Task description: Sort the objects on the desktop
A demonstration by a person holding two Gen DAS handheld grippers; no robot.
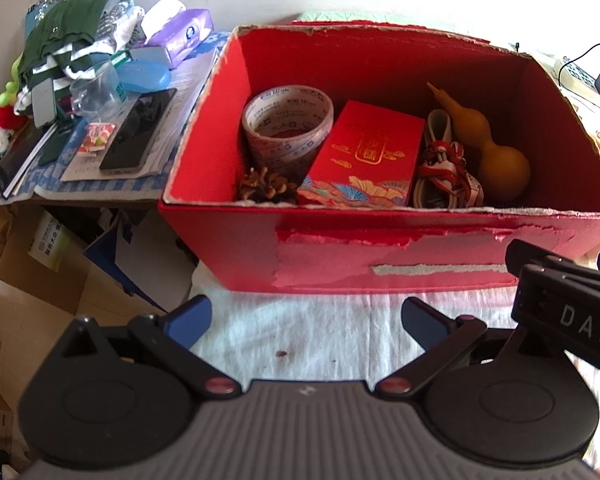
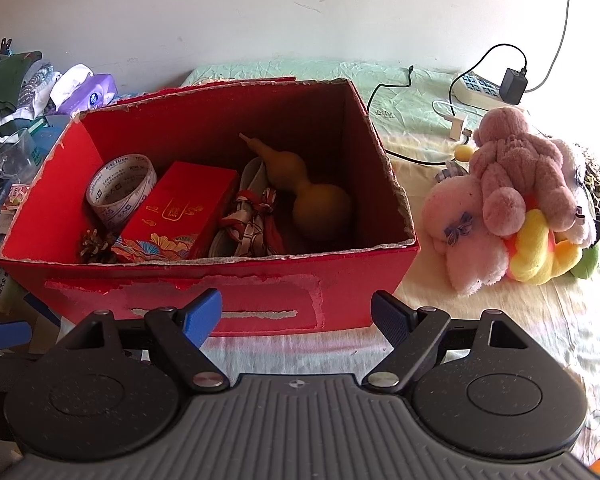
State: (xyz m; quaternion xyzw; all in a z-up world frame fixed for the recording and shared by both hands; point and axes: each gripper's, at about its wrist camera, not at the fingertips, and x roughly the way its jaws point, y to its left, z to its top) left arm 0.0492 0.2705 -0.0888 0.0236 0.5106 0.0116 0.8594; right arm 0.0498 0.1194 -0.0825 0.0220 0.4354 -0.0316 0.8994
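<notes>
An open red cardboard box (image 1: 380, 256) (image 2: 228, 300) stands on the cloth-covered table. Inside it lie a roll of printed tape (image 1: 288, 124) (image 2: 120, 192), a small red gift box (image 1: 364, 156) (image 2: 176, 212), a pine cone (image 1: 264, 186) (image 2: 96, 246), a bundle of cord and ribbon (image 1: 444, 168) (image 2: 252, 220) and a tan gourd (image 1: 488, 148) (image 2: 312, 196). My left gripper (image 1: 306, 322) hangs open just in front of the box, holding nothing. My right gripper (image 2: 298, 316) is open too, close to the box's front wall.
A pile of plush toys (image 2: 516, 196) lies to the right of the box. Behind it sit a power strip (image 2: 484, 88) with a charger and cables. Left of the box, a cluttered side table holds a phone (image 1: 140, 136), tissues (image 1: 184, 32), clothes (image 1: 72, 40) and papers.
</notes>
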